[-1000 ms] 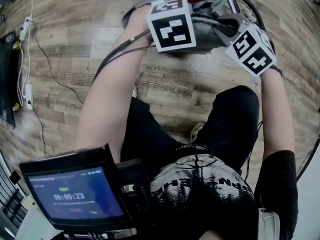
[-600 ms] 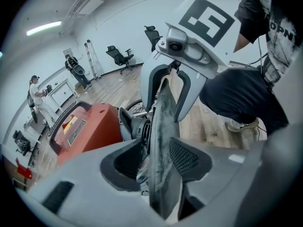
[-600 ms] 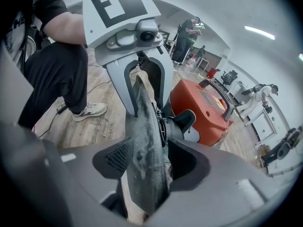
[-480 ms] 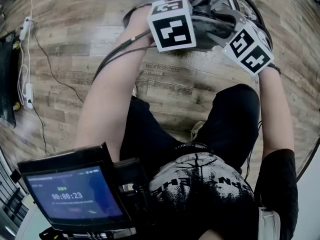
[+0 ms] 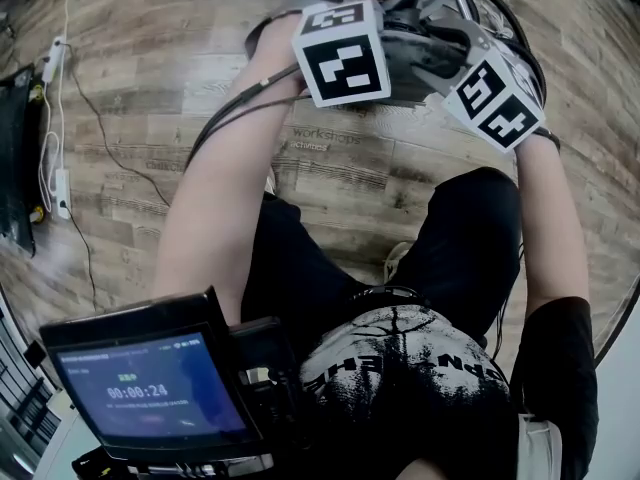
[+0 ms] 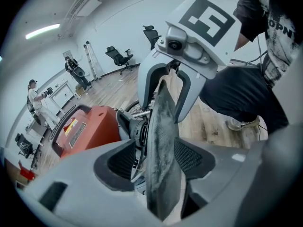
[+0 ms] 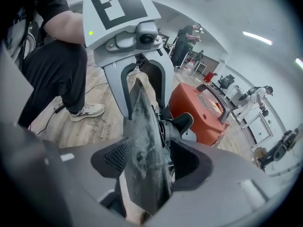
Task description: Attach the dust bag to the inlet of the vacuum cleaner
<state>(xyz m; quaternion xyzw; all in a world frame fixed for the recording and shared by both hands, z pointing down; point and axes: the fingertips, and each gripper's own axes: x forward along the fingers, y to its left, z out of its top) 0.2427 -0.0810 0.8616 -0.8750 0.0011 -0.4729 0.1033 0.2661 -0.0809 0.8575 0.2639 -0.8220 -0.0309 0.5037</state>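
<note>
Over wood-plank flooring (image 5: 150, 98), left claw (image 6: 158, 160) and right claw (image 7: 150, 159), just opened, straddle the dust bag (image 6: 163, 122).

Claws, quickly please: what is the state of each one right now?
Left claw: open, has just been opening; dust bag stands between, not gripped.
Right claw: open, has just been opening; same bag between, not gripped.

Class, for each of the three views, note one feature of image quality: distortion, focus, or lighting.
Head view: fisheye bends the floor planks into curves. Left gripper view: dark rounded corners, a ceiling light glares, the close dust bag looks soft. Right gripper view: same dark corners; the orange vacuum cleaner is sharper than the bag.
</note>
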